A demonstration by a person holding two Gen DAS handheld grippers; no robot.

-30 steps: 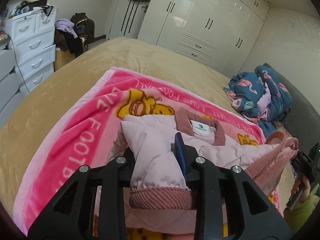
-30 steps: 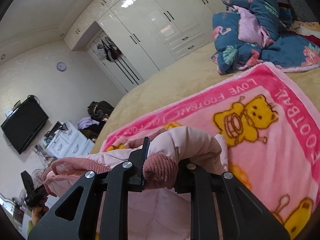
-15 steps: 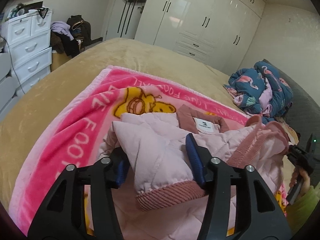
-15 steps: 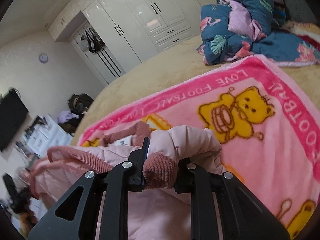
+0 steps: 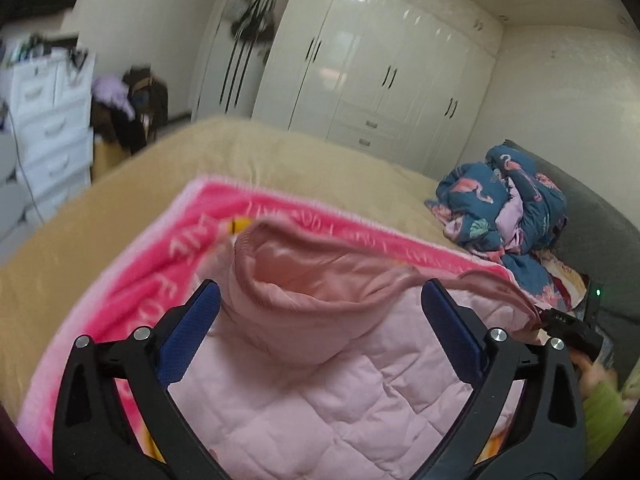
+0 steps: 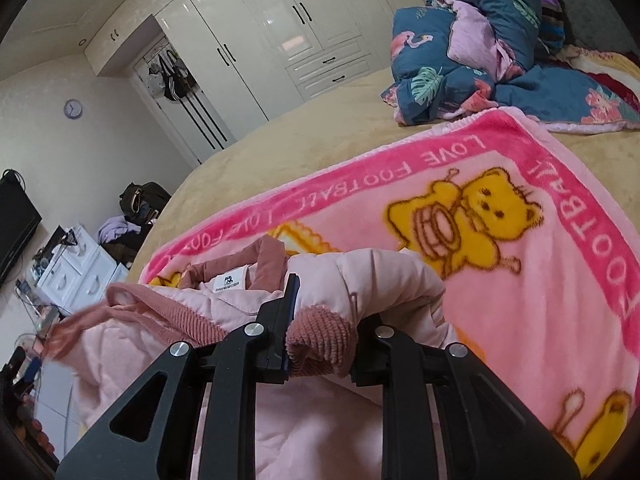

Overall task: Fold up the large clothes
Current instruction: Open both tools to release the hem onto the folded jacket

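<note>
A pale pink quilted jacket (image 5: 320, 380) lies on a pink bear blanket (image 5: 140, 280) on the bed. My left gripper (image 5: 320, 286) is opening, its blue pads (image 5: 188, 340) wide apart. A raised fold of the jacket with its ribbed hem (image 5: 304, 236) stands between them, touching neither pad. My right gripper (image 6: 324, 320) is shut on the dusky-pink ribbed cuff (image 6: 320, 340) of a sleeve (image 6: 360, 276). The collar and its white label (image 6: 228, 280) lie just left of that grip. In the left wrist view the right gripper (image 5: 572, 328) sits at the far right, at the hem's end.
The blanket (image 6: 520, 300) covers part of a beige bed (image 5: 280, 160). A bundled blue flamingo quilt (image 6: 480, 40) lies at the head end by a grey headboard (image 5: 600, 232). White drawers (image 5: 44, 120) and a wardrobe (image 5: 380, 60) stand beyond. A hand in a green sleeve (image 5: 600, 400) holds the right gripper.
My left gripper spread wide and let go of the sleeve it was pinching. The jacket's ribbed hem has come up in front of it. The right gripper sank lower with the cuff.
</note>
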